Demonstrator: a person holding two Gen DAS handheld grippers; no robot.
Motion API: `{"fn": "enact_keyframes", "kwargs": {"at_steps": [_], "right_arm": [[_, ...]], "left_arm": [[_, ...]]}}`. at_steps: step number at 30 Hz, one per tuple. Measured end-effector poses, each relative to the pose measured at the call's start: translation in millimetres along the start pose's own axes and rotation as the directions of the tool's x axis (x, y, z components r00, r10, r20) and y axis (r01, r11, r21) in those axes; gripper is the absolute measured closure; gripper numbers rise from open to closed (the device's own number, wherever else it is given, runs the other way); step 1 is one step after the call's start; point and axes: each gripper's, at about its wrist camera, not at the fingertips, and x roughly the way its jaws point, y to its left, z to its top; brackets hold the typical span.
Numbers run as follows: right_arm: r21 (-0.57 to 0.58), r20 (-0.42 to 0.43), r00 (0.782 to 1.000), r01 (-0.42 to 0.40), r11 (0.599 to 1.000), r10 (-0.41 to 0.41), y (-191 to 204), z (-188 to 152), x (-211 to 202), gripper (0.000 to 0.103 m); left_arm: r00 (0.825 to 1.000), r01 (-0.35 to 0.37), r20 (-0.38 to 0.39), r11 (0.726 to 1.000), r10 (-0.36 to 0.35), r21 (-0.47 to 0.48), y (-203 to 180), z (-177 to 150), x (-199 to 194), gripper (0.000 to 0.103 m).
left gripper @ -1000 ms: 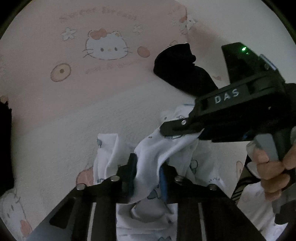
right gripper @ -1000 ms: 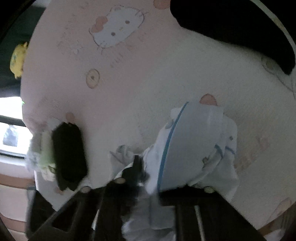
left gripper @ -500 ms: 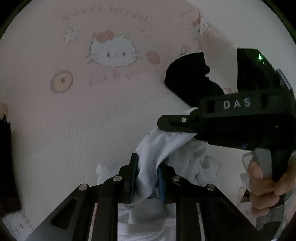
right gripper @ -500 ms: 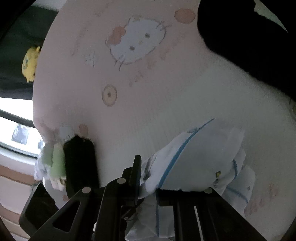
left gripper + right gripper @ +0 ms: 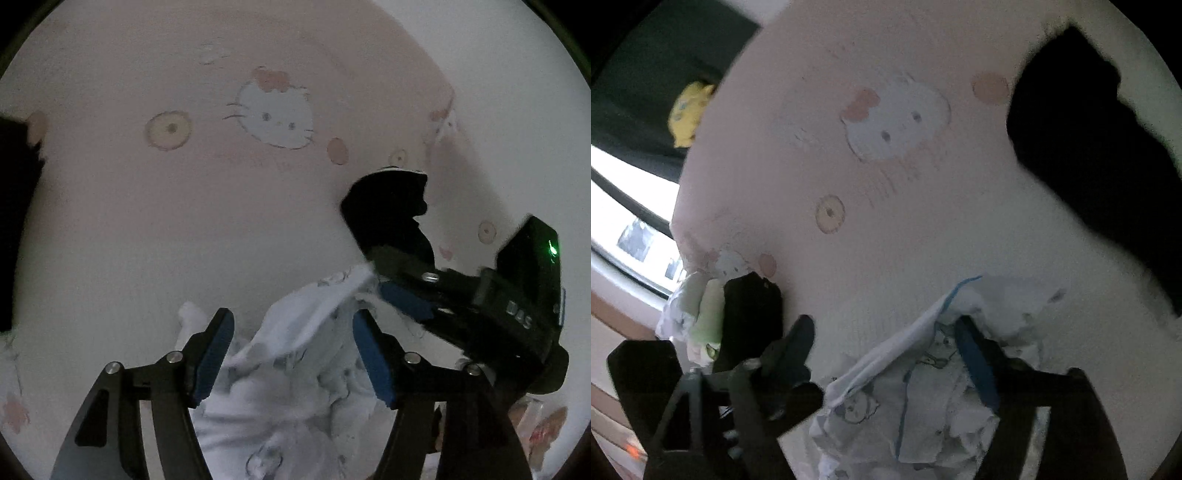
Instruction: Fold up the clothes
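My left gripper [image 5: 291, 354] had its jaws spread wide apart, the blue pads [image 5: 212, 356] standing clear on either side of the white printed garment [image 5: 295, 369], which lay bunched on the pink cat-print bedsheet [image 5: 184, 221] in the lower middle of that frame. Only the left view showed my right gripper [image 5: 373, 286] from outside: it came in from the right edge, a green light lit on its body, its tip at the upper right corner of the garment; from there I could not tell how its jaws stood.

The right view settled that: my right gripper [image 5: 886, 350] had its jaws apart, and the garment [image 5: 923, 387] sat crumpled low in the frame against the right-hand blue pad [image 5: 975, 365], a thin blue trim line running up its raised edge.

A black garment [image 5: 388, 214] lay just above the white one in the left view, right of centre; in the right view it [image 5: 1100, 147] filled the upper right.

Only the right view showed a dark folded piece [image 5: 750, 317] with pale green and white clothes [image 5: 698, 314] beside it at lower left, a yellow toy [image 5: 689, 112] at upper left and a bright window [image 5: 631, 206] at the left edge. The left view gave just a dark shape [image 5: 14, 221] at its left edge.
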Motion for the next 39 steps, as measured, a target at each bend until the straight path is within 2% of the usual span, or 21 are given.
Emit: {"fn": "enact_keyframes", "kwargs": {"at_steps": [2,4,7,9,14,18,22,25,27,31,34,35,39], "right_arm": [[0.005,-0.004,1.000,0.007,1.000,-0.007,-3,-5,-7,0.021],[0.060,-0.019,1.000,0.007,0.998,-0.006,-11,-11,-10,0.021],[0.154,-0.042,0.998,-0.043,0.987,0.050,-21,-23,-12,0.021],[0.170,-0.055,0.996,-0.054,0.984,0.064,-22,-29,-14,0.021],[0.187,-0.115,0.993,0.025,0.982,-0.004,-26,-43,-17,0.021],[0.231,-0.151,0.988,0.027,0.973,0.009,-33,-51,-15,0.021],[0.107,-0.194,0.977,0.116,0.987,-0.094,-20,-54,-7,0.021],[-0.032,-0.216,0.956,0.194,0.981,-0.196,-6,-60,2,0.021],[-0.141,-0.213,0.939,0.245,0.959,-0.271,5,-66,10,0.021],[-0.321,-0.175,0.901,0.329,0.888,-0.397,23,-75,23,0.021],[-0.389,-0.122,0.861,0.416,0.822,-0.493,30,-82,34,0.021],[-0.395,-0.116,0.854,0.429,0.812,-0.507,30,-84,35,0.021],[-0.386,-0.104,0.851,0.442,0.810,-0.514,22,-90,33,0.021]], "left_arm": [[0.999,-0.040,0.012,0.999,0.040,-0.003,6,-2,-8,0.038],[0.999,-0.039,0.029,0.998,0.040,-0.043,18,-9,-17,0.038],[0.999,-0.020,0.035,0.994,0.024,-0.104,32,-15,-24,0.038],[1.000,-0.010,0.021,0.990,0.013,-0.139,38,-16,-25,0.038],[0.999,0.036,-0.008,0.982,-0.038,-0.184,49,-13,-22,0.038],[0.998,0.037,-0.046,0.980,-0.046,-0.194,53,-24,-20,0.038],[0.996,0.040,-0.070,0.973,-0.058,-0.225,56,-35,-17,0.038],[0.996,0.028,-0.075,0.975,-0.046,-0.220,53,-39,-16,0.038],[0.996,0.011,-0.081,0.976,-0.030,-0.219,51,-44,-13,0.038],[0.992,0.007,-0.122,0.974,-0.036,-0.227,52,-57,-1,0.038],[0.989,-0.048,-0.143,0.987,0.026,-0.151,47,-65,9,0.038],[0.991,-0.059,-0.129,0.991,0.042,-0.124,44,-69,9,0.038],[0.993,-0.100,-0.061,0.995,0.099,-0.020,34,-84,9,0.036]]}}
